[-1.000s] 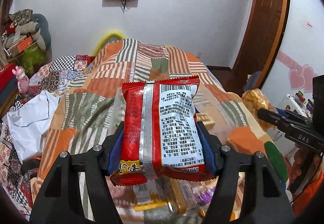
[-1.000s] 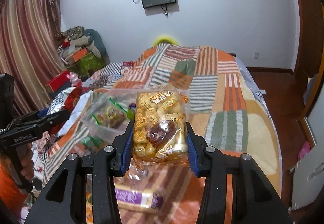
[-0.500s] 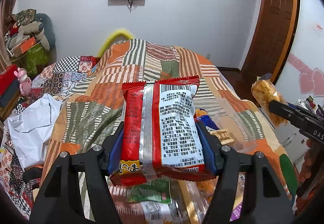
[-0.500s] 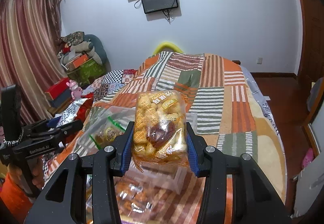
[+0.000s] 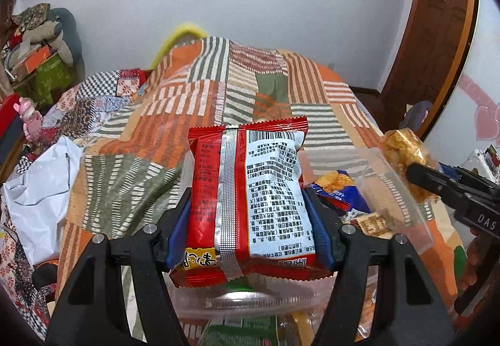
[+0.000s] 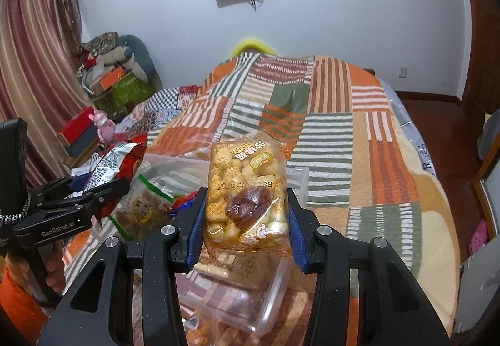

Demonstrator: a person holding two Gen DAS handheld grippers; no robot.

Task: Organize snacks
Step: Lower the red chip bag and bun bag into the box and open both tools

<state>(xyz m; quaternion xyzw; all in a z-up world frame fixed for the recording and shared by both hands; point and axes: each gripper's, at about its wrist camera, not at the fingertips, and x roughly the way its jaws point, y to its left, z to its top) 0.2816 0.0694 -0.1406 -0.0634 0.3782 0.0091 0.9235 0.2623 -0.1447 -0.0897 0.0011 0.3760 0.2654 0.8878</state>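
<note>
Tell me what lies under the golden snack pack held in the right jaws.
Below the golden snack pack sits a clear plastic container holding wrapped bars, some purple. The pack and jaws cover the container's middle, so its full contents cannot be told.

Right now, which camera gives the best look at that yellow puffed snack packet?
The right wrist view: the yellow snack packet sits centred, front-on, pinched between the right tongs. The left wrist view catches the same packet only at its right edge, small and partly hidden behind a tong finger.
</note>
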